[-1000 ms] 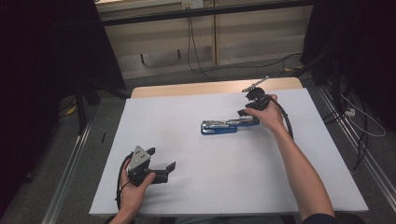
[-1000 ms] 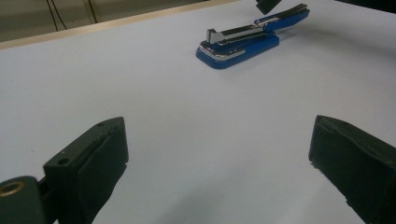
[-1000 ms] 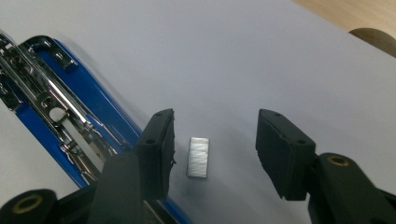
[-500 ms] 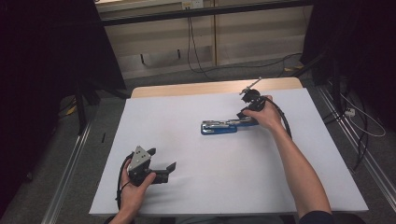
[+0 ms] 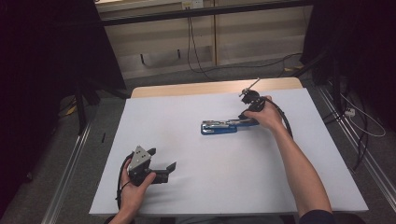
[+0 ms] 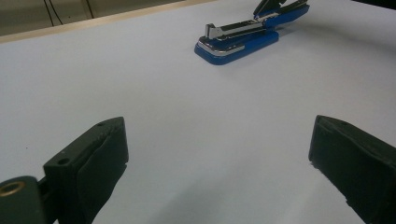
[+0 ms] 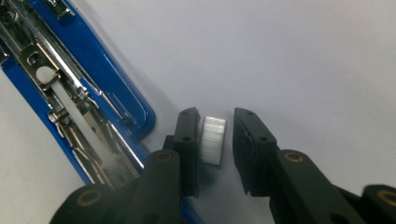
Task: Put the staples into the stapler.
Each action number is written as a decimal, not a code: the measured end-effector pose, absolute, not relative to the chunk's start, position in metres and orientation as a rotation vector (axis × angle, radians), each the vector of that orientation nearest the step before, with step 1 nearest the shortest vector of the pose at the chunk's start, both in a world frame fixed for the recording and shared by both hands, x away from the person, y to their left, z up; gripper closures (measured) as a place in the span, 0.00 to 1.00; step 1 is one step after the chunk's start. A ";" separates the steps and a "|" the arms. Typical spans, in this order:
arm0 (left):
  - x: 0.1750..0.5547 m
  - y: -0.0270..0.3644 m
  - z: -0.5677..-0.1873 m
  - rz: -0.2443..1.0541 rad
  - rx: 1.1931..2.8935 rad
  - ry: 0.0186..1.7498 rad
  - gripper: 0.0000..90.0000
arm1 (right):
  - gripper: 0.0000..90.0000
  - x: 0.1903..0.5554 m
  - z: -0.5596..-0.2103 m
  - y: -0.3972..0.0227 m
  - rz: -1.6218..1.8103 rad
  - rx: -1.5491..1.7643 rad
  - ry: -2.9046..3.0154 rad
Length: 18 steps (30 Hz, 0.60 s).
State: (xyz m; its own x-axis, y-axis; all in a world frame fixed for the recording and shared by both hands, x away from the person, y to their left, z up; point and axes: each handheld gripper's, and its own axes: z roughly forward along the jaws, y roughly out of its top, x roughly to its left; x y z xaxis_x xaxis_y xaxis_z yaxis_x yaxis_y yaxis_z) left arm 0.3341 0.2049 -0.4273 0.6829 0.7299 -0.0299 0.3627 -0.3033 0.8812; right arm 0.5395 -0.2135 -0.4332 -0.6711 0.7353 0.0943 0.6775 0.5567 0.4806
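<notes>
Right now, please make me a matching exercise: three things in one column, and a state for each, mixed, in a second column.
1. stapler
2. staple strip
3. left gripper

a. jaws wide apart, nothing between them
b. lies between the right gripper's jaws
c. lies opened on the white table

Pairs: 1-c, 2-b, 3-a

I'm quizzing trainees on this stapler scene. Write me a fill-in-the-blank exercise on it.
1. The open stapler has a base coloured ____.
2. Between the jaws of the right gripper lies a strip of ____.
3. The left gripper has its jaws wide ____, with nothing between them.
4. The stapler lies on a sheet coloured ____.

Missing words: blue; staples; open; white
</notes>
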 end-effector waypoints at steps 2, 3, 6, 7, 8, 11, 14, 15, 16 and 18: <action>0.334 0.205 -0.428 0.469 1.917 0.853 0.05 | 0.81 0.539 -0.434 -0.213 0.730 1.212 2.672; 0.334 0.205 -0.427 0.469 1.919 0.852 0.05 | 0.82 0.539 -0.434 -0.213 0.726 1.215 2.674; 0.335 0.205 -0.427 0.470 1.917 0.849 0.05 | 0.83 0.539 -0.434 -0.213 0.721 1.207 2.678; 0.335 0.205 -0.428 0.465 1.914 0.853 0.05 | 0.83 0.539 -0.434 -0.213 0.715 1.204 2.679; 0.335 0.205 -0.428 0.465 1.915 0.854 0.05 | 0.84 0.539 -0.434 -0.213 0.711 1.200 2.680; 0.335 0.205 -0.428 0.465 1.917 0.852 0.05 | 0.88 0.538 -0.434 -0.211 0.696 1.191 2.686; 0.334 0.205 -0.427 0.465 1.917 0.852 0.05 | 0.88 0.539 -0.433 -0.212 0.697 1.188 2.686; 0.334 0.205 -0.427 0.465 1.917 0.852 0.05 | 0.88 0.539 -0.433 -0.212 0.697 1.189 2.686; 0.334 0.205 -0.427 0.465 1.917 0.851 0.05 | 0.88 0.539 -0.433 -0.212 0.698 1.192 2.686; 0.335 0.205 -0.428 0.464 1.918 0.852 0.05 | 0.88 0.539 -0.434 -0.212 0.707 1.203 2.684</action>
